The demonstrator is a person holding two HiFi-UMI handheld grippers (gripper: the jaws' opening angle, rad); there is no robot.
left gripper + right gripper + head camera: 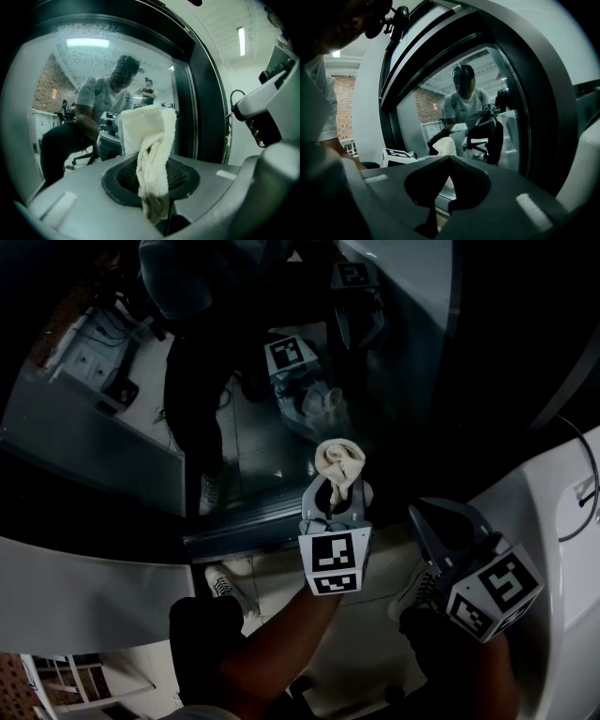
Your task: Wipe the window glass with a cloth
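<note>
Near window glass, left tongs clamp cloth; right tongs closed.

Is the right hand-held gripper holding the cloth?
No, the cloth is clamped in the left hand-held gripper; the right hand-held gripper is empty.

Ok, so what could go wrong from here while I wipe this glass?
1. The cloth is pinched in the left tool as a narrow bunch; rubbing could tug it loose.
2. Only its small tip would meet the glass, so streaks or missed patches are likely.
3. The right tool, shut and empty, sits close beside; a sideways stroke might knock it.
</note>
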